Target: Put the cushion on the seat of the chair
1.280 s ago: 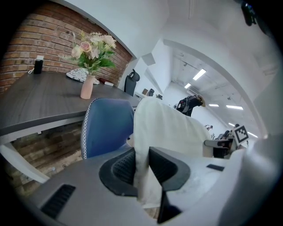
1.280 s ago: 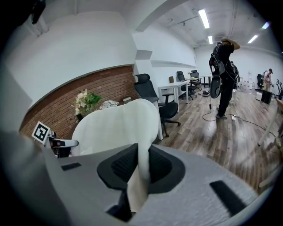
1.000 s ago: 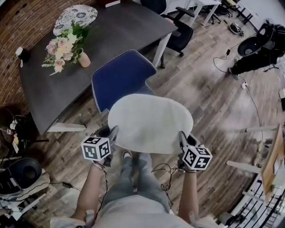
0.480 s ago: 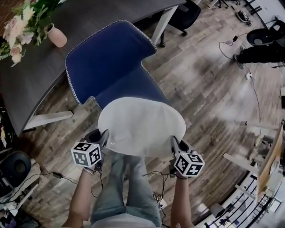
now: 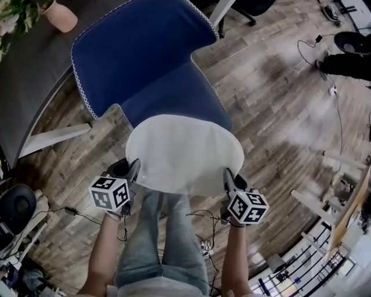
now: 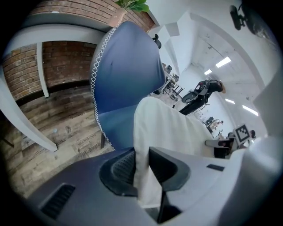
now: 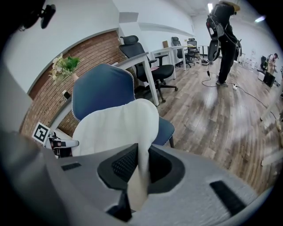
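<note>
So this is the lowering-it-in part: the person is standing right in front of the blue chair (image 5: 142, 52) and carrying the white cushion (image 5: 184, 154) flat between both tools. The left gripper (image 5: 133, 169) is pinching the cushion's left edge, with the fabric squeezed between its jaws, and the right gripper (image 5: 227, 176) is doing the same on the right edge. Both jaws are pressing on cloth, not gaping. The cushion is hanging over the front half of the seat (image 5: 174, 101), and the rear part of the seat is still showing blue behind it. I honestly can't tell from the head view whether the cushion's far edge is already brushing the seat or still floating above it. I'm guessing the next move is pushing it a bit further toward the backrest while bringing it down level, then spreading both jaws only once it's lying flat, so it isn't sliding off the front lip. Compared with a second ago, the chair is filling way more of the head view and the cushion is sitting much closer down to it. The dark table (image 5: 35, 87) has mostly slid out at the top left, with just the pink vase (image 5: 58, 14) peeking in. Both pinches are looking the same as before.
</note>
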A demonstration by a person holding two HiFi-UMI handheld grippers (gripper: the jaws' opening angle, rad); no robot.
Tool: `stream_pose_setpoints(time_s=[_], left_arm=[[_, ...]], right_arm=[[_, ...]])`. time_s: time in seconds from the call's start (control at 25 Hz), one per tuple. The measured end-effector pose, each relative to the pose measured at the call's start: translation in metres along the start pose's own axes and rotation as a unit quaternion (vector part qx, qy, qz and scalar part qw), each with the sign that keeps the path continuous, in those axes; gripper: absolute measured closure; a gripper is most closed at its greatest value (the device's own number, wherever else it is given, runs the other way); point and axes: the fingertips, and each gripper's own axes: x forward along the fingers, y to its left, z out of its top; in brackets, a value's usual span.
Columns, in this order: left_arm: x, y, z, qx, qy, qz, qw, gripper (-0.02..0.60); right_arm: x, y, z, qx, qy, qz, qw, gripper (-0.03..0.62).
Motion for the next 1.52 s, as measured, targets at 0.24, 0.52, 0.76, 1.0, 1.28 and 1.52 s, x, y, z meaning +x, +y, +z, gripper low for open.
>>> stream_pose_setpoints(time_s=[0.24, 0.52, 0.76, 1.0, 1.28, 1.52], left_arm=[[0.010, 0.009, 0.003, -0.017, -0.001, 0.007, 0.9998, 0.509], [0.026, 0.017, -0.001, -0.061, -0.008, 0.036, 0.9975, 0.509], [0.043, 0.022, -0.004, -0.109, -0.017, 0.058, 0.9922, 0.509], [0.062, 0.026, -0.002, -0.165, -0.035, 0.095, 0.9812, 0.508], [0.076, 0.034, 0.001, -0.213, -0.051, 0.121, 0.9681, 0.508], [0.097, 0.040, 0.005, -0.249, -0.068, 0.141, 0.9559, 0.508]], right_arm=[[0.022, -0.002, 0.013, -0.018, 0.010, 0.003, 1.000, 0.539], [0.056, -0.009, 0.034, -0.058, 0.034, 0.012, 0.998, 0.537], [0.091, -0.011, 0.064, -0.115, 0.050, 0.022, 0.992, 0.537], [0.128, -0.014, 0.095, -0.160, 0.072, 0.036, 0.984, 0.536], [0.165, -0.005, 0.123, -0.209, 0.089, 0.049, 0.973, 0.536], [0.201, -0.004, 0.144, -0.242, 0.103, 0.066, 0.962, 0.536]])
